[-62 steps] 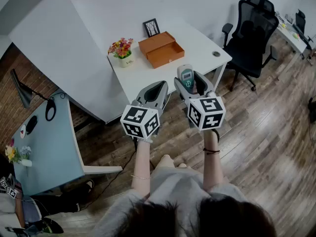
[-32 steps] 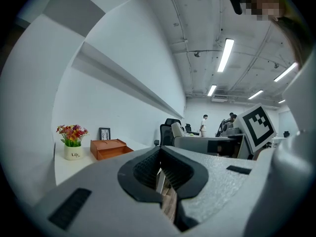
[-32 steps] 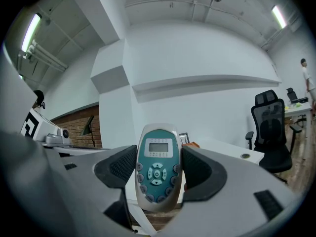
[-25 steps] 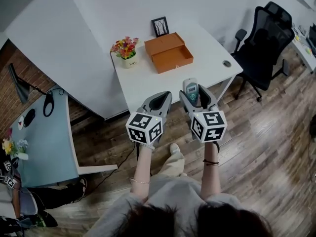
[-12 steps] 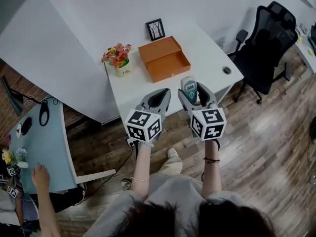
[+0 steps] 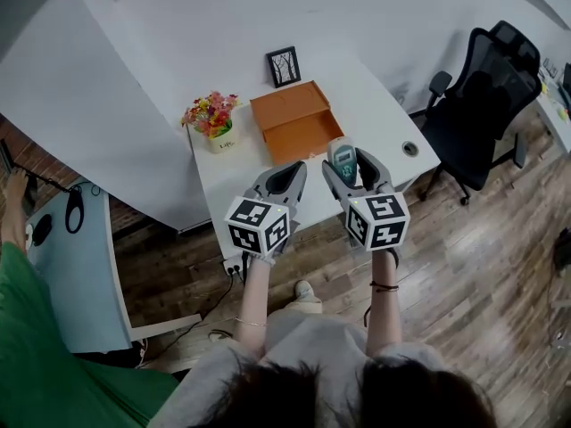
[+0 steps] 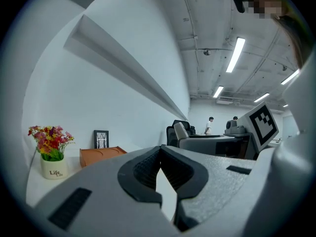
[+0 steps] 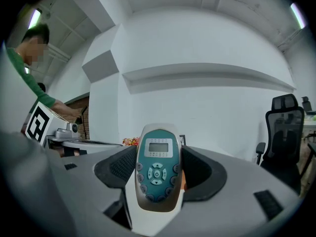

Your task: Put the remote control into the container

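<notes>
Head view: only the top end of the remote (image 6: 342, 159) shows; the rest is sunk btwn the jaws of the R gripper (image 6: 355, 160). Button labels are too small to read in any view. In the R gripper view the remote (image 8: 158, 174) blocks the box completely; just a sliver of flowers pokes out at its left. A person in green (image 6: 36, 328) is cut off by the head view's left edge, beside a blue-topped side desk (image 6: 85, 266). The wearer's hands are hidden under the marker cubes.

R gripper (image 8: 158, 154): jaws pinch the remote by its long sides, screen end fwd, buttons facing the camera. It's held in the air over the near edge of the white desk (image 6: 375, 87), close to the orange box (image 6: 299, 121) but not in it. The box lies open.

L gripper (image 6: 290, 169): hangs just left of the R gripper, over the same desk edge. In its own view the L gripper (image 7: 159, 152) has its jaws pressed together at the tips, empty. That view also shows the box (image 7: 101, 154), w/ a flower pot (image 7: 52, 157) to its left and a picture frame (image 7: 101, 138) behind it.
</notes>
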